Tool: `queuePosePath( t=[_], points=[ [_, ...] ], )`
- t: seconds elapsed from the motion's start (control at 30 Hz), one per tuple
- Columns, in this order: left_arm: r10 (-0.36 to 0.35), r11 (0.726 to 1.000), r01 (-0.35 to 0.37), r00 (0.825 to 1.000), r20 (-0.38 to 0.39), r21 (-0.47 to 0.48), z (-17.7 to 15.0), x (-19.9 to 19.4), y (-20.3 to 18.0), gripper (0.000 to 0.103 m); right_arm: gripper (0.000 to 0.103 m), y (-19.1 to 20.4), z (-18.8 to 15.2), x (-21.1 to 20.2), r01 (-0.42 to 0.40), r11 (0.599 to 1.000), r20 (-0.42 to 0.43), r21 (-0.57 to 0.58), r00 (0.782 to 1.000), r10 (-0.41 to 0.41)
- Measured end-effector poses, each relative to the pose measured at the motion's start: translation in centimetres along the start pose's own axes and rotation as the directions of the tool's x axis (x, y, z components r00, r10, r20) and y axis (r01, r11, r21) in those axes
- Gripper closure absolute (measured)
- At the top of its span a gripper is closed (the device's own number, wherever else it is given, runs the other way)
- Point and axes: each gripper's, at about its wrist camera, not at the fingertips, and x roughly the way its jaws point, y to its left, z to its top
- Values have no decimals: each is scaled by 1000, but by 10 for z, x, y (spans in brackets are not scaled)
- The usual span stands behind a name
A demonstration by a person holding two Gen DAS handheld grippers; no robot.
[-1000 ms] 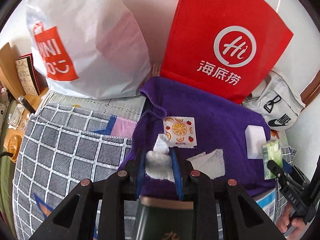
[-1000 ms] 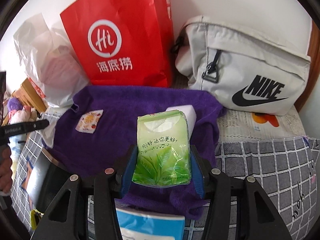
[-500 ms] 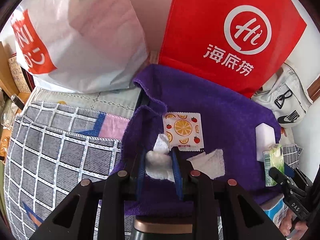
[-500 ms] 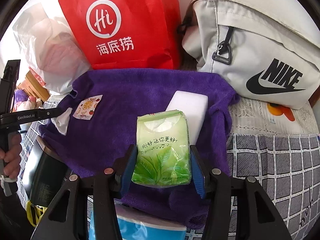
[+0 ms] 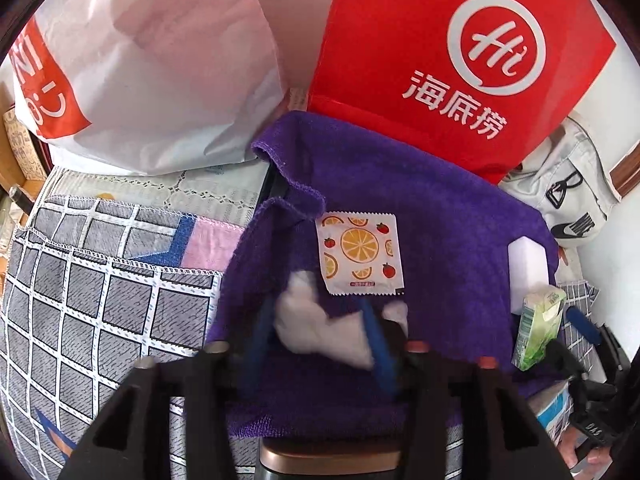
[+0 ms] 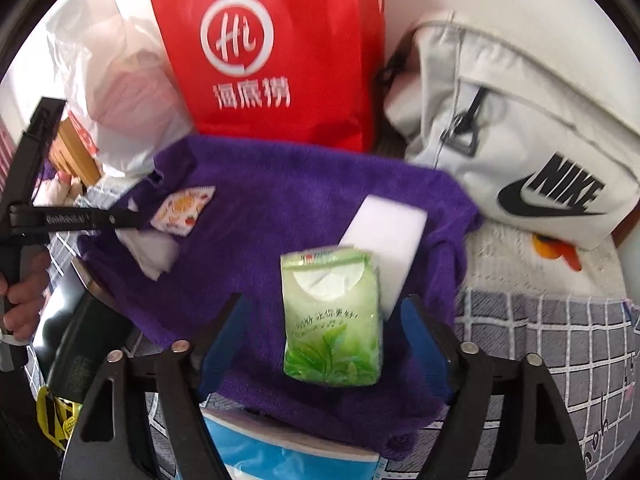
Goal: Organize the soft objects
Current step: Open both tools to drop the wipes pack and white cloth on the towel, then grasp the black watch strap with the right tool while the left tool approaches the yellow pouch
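- Left wrist view: the left tool [image 5: 316, 336] hangs over a purple towel [image 5: 440, 232], its jaws opening around a crumpled white tissue [image 5: 316, 328]. The tissue lies blurred between the blue pads and sags toward the cloth, apparently on its way out of the grip.
- Just beyond it lies a fruit-print sachet [image 5: 360, 254], flat on the towel, and a scrap of white tissue [image 5: 396, 312] peeks out beside the right-hand pad. The towel seems to serve as the gathering spot, with small soft things set near one another on it.
- At the towel's far side a white sponge block [image 5: 526, 268] lies flat; a green tissue pack [image 5: 538, 328] stands close in front of it, next to the other tool.
- A red paper bag [image 5: 460, 60] and a white plastic bag [image 5: 152, 64] stand behind the towel, hemming it in; a checked bedspread [image 5: 100, 300] spreads to the left.

- Right wrist view: the right tool [image 6: 324, 332] has its jaws spreading wide, both pads clear of the green tissue pack [image 6: 332, 320], which rests between them on the towel [image 6: 280, 208] with its top against the sponge block [image 6: 384, 228].
- The pack appears placed beside the sponge to keep like items in a row.
- A grey sports bag [image 6: 520, 128] leans at the back right; a hand [image 6: 20, 308] at the left edge grips the other tool's handle.
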Motion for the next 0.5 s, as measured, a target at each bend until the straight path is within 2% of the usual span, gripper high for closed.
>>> queuePosePath(
  t=[0.17, 0.37, 0.5],
  points=[
    [3, 1000, -3, 1000, 10, 5, -5, -18, -1, 50, 21, -7, 0, -18, 10, 999, 48, 45, 999, -12],
    [2, 1000, 0, 997, 74, -22, -23, -54, 7, 50, 21, -6, -10, -50, 6, 995, 91, 96, 996, -14],
    [-9, 999, 12, 995, 102, -32, -44, -77, 15, 50, 21, 3, -31, -70, -45, 994, 73, 102, 997, 38]
  ],
)
